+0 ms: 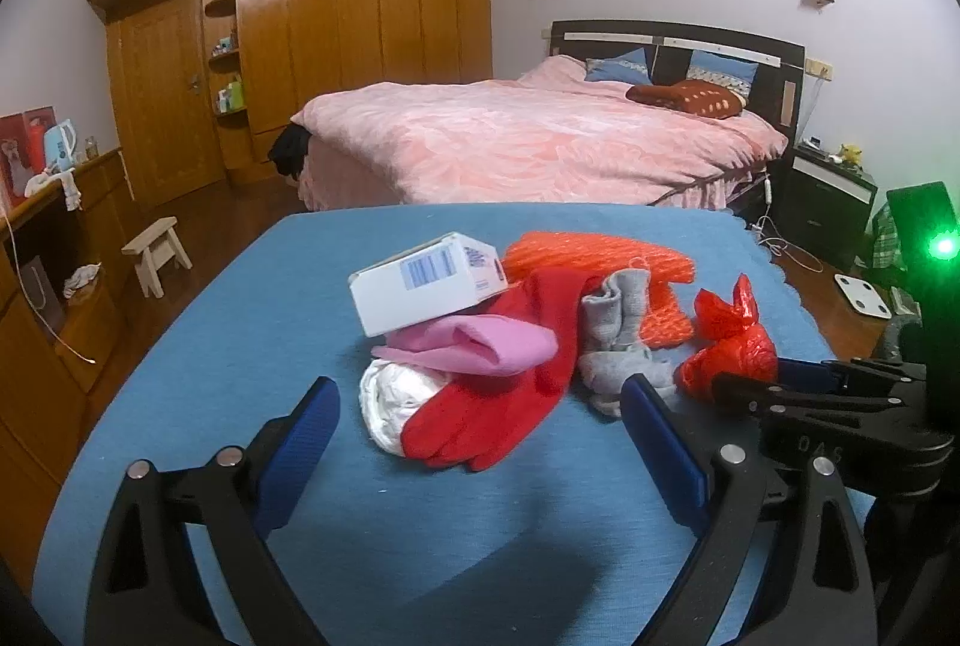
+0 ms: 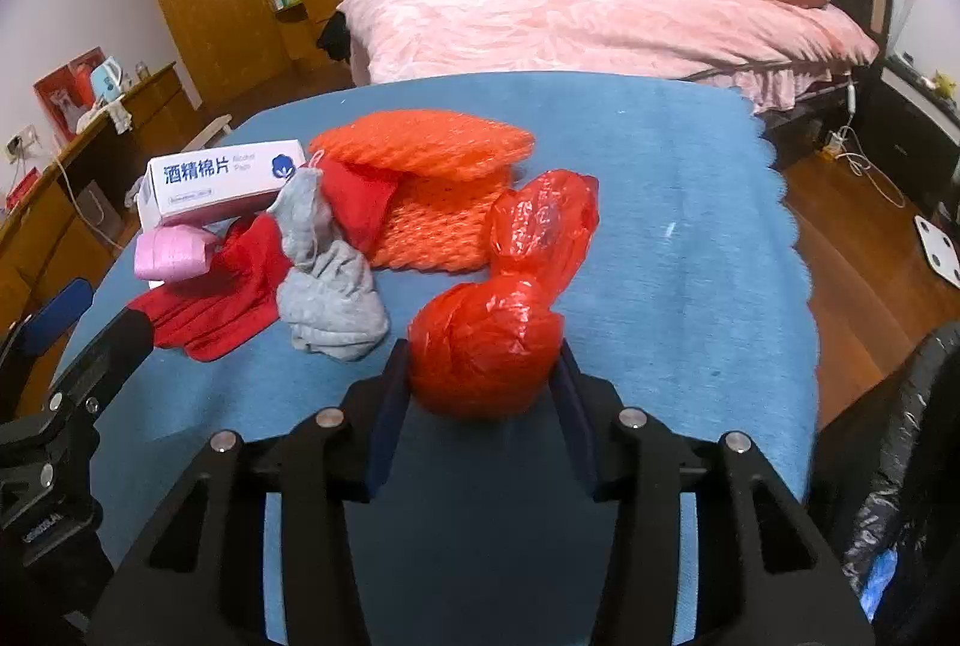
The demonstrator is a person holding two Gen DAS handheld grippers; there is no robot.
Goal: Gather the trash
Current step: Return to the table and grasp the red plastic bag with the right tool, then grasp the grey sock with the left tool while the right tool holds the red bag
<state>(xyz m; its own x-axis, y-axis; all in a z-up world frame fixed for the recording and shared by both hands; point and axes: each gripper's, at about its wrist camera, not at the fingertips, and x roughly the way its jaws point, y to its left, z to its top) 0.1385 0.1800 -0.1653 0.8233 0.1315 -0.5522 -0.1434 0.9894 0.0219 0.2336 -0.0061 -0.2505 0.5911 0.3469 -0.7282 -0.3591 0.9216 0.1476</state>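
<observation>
From the left wrist, the left gripper (image 1: pixel 480 415) hangs with fingers wide over the blue bench (image 1: pixel 240 346), the red bag (image 1: pixel 729 343) at two o'clock. From the right wrist, the right gripper (image 2: pixel 480 376) has its fingers clamped on that bag (image 2: pixel 492 346), at the bench's near middle.

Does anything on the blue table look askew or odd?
Yes. The white box sits tilted, propped on the pile of pink cloth and red cloth rather than flat on the blue table.
</observation>
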